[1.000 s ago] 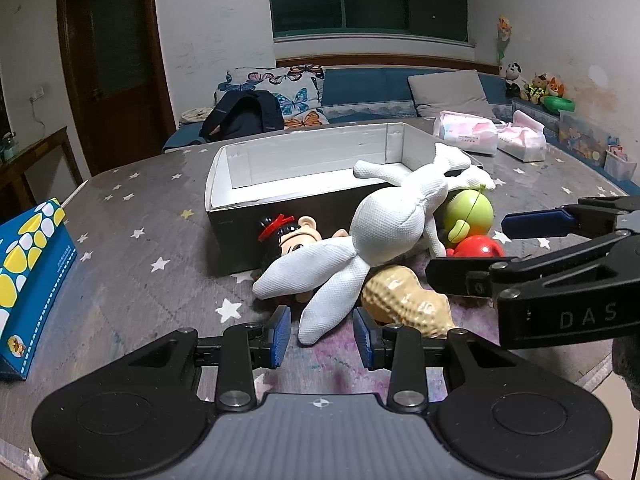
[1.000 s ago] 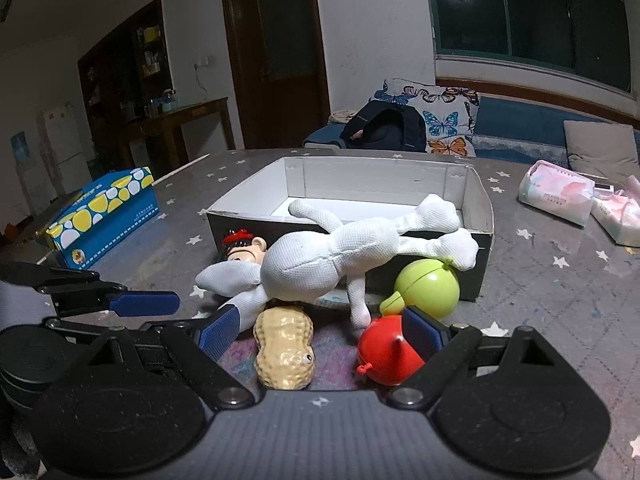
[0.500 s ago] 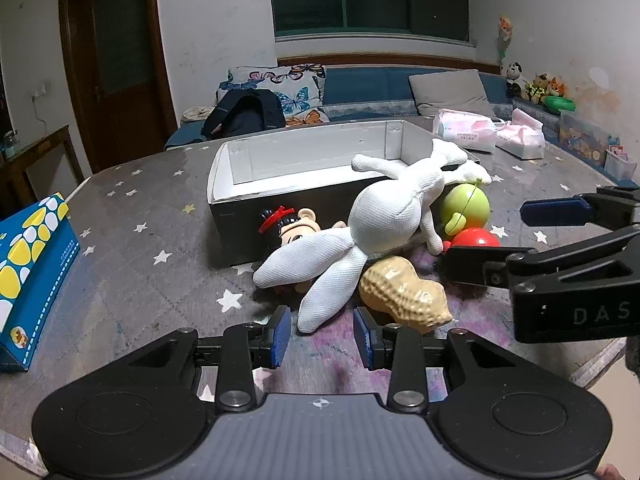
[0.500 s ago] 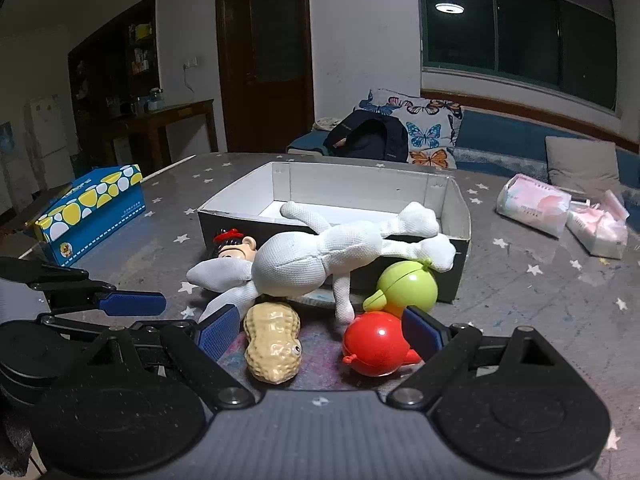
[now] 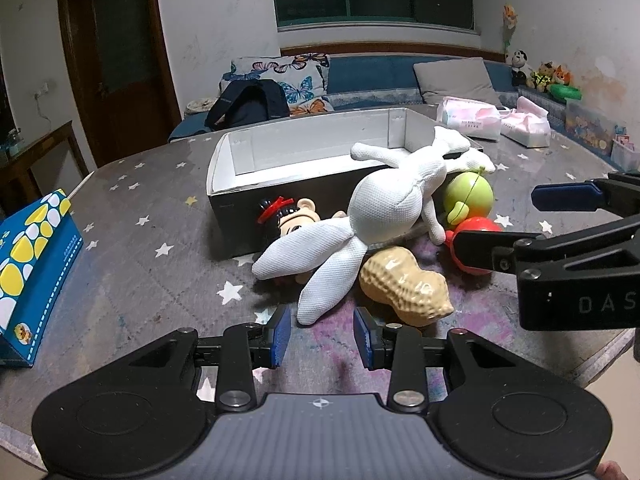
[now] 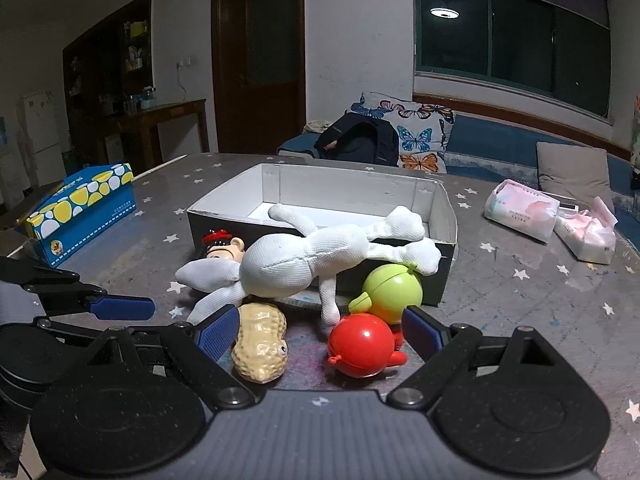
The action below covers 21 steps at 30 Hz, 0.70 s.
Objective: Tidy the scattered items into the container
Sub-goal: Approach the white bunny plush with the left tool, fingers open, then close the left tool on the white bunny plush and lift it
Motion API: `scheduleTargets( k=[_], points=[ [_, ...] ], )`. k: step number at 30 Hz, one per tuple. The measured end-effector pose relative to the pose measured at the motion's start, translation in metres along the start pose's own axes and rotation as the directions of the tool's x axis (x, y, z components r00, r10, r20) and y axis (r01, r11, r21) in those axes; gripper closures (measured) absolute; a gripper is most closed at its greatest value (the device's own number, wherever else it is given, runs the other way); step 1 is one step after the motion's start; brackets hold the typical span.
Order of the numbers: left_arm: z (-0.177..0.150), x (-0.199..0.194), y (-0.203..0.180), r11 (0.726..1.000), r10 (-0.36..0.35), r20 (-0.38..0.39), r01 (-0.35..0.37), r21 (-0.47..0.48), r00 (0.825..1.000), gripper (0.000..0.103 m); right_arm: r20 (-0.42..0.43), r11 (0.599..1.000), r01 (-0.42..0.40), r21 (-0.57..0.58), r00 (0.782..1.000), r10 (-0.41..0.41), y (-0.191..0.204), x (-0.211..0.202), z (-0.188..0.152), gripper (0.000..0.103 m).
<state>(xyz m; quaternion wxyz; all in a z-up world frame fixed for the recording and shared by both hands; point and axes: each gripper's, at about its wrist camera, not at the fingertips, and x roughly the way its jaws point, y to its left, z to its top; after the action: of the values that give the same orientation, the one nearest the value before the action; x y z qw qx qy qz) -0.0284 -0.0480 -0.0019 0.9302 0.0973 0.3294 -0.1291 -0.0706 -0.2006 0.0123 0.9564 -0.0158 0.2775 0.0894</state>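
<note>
Leaning across the near wall of the open white-lined container (image 6: 434, 204), the white plush toy (image 6: 304, 260) has one limb inside it, while the peanut toy (image 6: 260, 346), red ball toy (image 6: 362, 344), green ball toy (image 6: 394, 290) and small doll (image 6: 222, 248) lie on the star-patterned tabletop (image 6: 520, 320) just in front. Both units are empty: the left hand-held gripper (image 5: 320, 332) has its jaws apart beside the plush leg, and the right hand-held gripper (image 6: 316, 330) has its jaws wide apart, with the peanut and red ball lying between and beyond them. A blue tissue box (image 6: 80, 208) stands well apart at the left.
</note>
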Motion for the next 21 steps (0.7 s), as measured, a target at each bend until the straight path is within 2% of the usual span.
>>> scheduleTargets(
  k=[21],
  points=[
    [0.019,0.015,0.013,1.000,-0.019,0.014,0.018,0.015,1.000,0.065,-0.028,0.998,-0.053,0.025,0.998,0.054,-0.006,0.035,0.020,0.013]
  ],
)
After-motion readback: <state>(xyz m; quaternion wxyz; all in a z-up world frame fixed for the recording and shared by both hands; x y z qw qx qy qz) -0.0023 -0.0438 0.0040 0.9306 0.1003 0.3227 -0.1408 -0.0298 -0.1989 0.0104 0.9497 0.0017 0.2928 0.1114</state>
